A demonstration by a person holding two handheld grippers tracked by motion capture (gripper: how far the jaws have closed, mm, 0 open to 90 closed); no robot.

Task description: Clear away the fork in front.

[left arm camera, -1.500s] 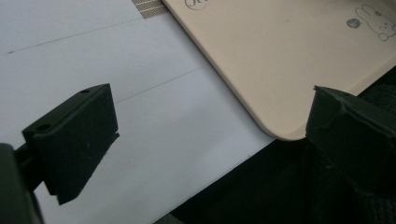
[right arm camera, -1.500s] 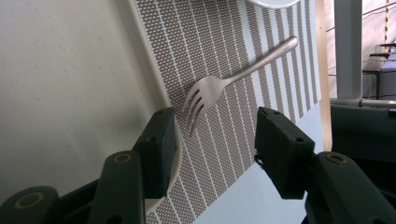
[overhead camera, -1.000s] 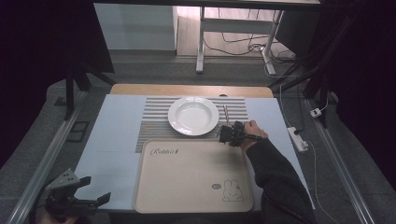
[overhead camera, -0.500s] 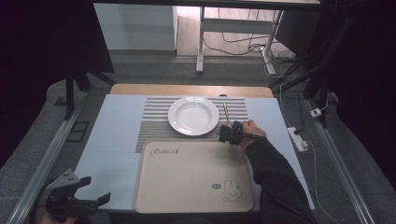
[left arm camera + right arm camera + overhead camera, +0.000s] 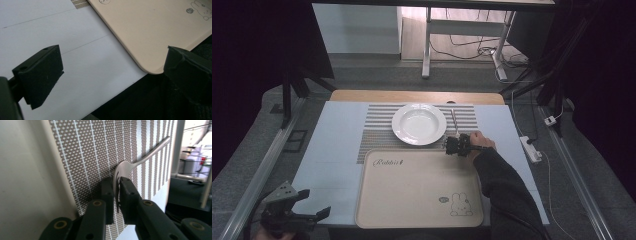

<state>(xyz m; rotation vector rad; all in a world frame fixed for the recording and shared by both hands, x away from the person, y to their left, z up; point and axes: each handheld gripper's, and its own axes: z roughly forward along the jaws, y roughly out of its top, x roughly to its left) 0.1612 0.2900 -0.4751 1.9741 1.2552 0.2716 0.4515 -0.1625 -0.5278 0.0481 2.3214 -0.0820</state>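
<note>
Table: pale blue tabletop [image 5: 332,150] is sitting on a grey floor with dark frame rails at both sides; a power strip [image 5: 531,148] is lying off its right edge.
Placemat: striped woven placemat [image 5: 377,132] is lying at the far middle of the table, serving as the place setting's base.
Plate: white deep plate [image 5: 419,123] is resting on the placemat, empty, well apart from the left gripper.
Tray: beige tray [image 5: 417,187] with a rabbit print is lying just in front of the placemat, nearest the person, likely waiting to receive the tableware.
Fork: metal fork [image 5: 140,161] is lying on the placemat just right of the plate, handle pointing away from the person.
Right gripper: right gripper [image 5: 117,192] has just been closing and is now clamping the fork's tine end between its jaws, low against the mat, probably to lift it flat without it slipping.
Left gripper: left gripper [image 5: 292,212] is hovering at the near left corner of the table, jaws wide apart and holding nothing, kept out of the way.
Step in hand: seemingly securing the fork for a pick-up.
</note>
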